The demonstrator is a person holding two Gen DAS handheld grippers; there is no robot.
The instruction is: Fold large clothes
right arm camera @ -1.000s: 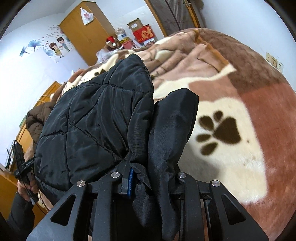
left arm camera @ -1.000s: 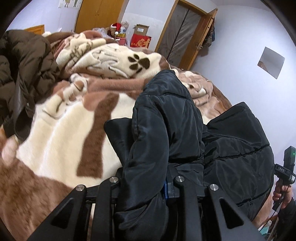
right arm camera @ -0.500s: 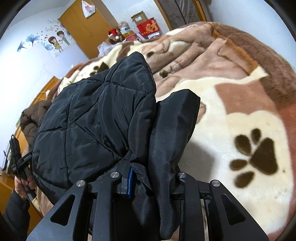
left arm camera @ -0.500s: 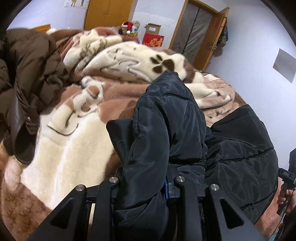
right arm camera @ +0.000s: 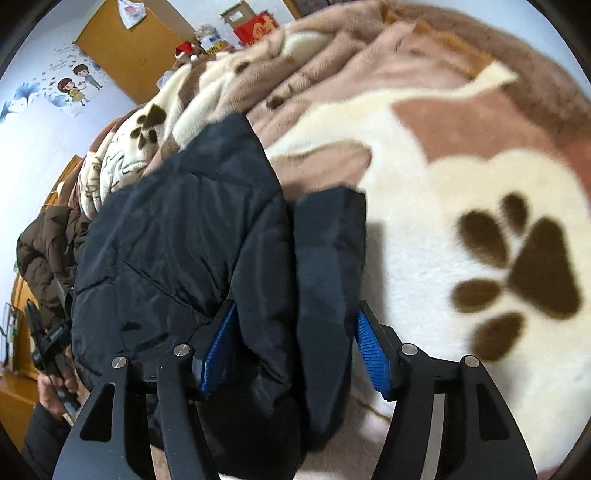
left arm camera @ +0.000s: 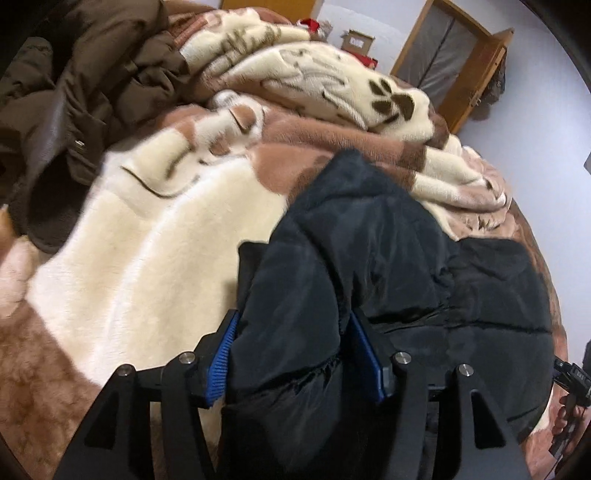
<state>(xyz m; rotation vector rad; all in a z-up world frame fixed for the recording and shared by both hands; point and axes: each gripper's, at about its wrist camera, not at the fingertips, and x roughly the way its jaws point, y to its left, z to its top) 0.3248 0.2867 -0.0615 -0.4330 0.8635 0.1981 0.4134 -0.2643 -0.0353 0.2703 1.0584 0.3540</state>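
We take the plush cream-and-brown blanket with dark paw prints (left arm camera: pixel 155 258) as our landmark; it covers the whole bed and fills most of both views. On it lies the black quilted puffer jacket (left arm camera: pixel 369 258), folded over into a thick bundle, its padded body spread on the blanket on the side toward the right wrist camera's left edge and its bulky fold reaching up the blanket toward the heaped far end. In the right wrist view the same jacket (right arm camera: pixel 177 236) sits just beside the large paw print on the cream patch, with one sleeve-like flap lying next to the main fold. At the blanket's far left corner, as the left wrist camera sees it, a dark brown padded coat (left arm camera: pixel 74 92) is heaped, well apart from the black jacket. Beyond the blanket stand a wooden door frame (left arm camera: pixel 461 66) and a red cardboard box (right arm camera: pixel 255 26).

Our left gripper (left arm camera: pixel 295 336) has its jaws spread; they have just been opening, and the jacket's fold sits between the blue ribbed pads (left arm camera: pixel 221 354) without being squeezed. Our right gripper (right arm camera: pixel 295 325) is likewise released: its jaws have just been opening, the jacket's edge and flap lie between them, and a gap shows at the right-hand pad. At the blanket's edge a hand (right arm camera: pixel 55 387) grips the other tool's handle.
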